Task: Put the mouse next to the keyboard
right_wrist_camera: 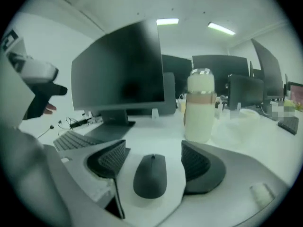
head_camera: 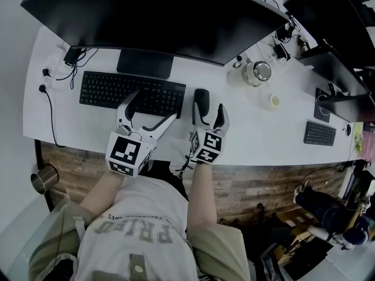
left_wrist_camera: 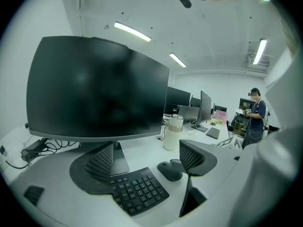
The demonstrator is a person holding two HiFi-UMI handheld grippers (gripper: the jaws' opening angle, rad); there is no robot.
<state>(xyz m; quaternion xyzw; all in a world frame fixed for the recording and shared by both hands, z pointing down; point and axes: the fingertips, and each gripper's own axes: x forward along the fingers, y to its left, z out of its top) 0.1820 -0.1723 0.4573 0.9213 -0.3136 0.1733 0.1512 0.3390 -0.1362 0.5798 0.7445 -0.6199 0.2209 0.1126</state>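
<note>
- The right tongs (right_wrist_camera: 154, 159) stand wide open. Their two ribbed pads flank the mouse (right_wrist_camera: 150, 175) with a gap on each side, so nothing is gripped.
- The left tongs (left_wrist_camera: 147, 159) are also open and empty. They hover over the right end of the keyboard (head_camera: 132, 92), which shows between their pads in the left gripper view.
- In the head view the mouse lies flat on the white surface (head_camera: 258, 133) at mid-frame. It is just right of the keyboard's right edge, close but apart, with its length running toward the monitor (head_camera: 158, 13) at the top.
- A white bottle (right_wrist_camera: 200, 105) stands well beyond the mouse, toward the upper right of the head view, clear of any short slide.
- The mouse looks like a small, light, rigid plastic shell. Its smooth rounded back would likely let the pads ride up and slip.
- The best hold is probably across the two long flanks, low and near the middle, with a gentle squeeze. That keeps the pads off the scroll wheel and buttons at the front.
- Judged from how it lies, the mouse already sits next to the keyboard.
</note>
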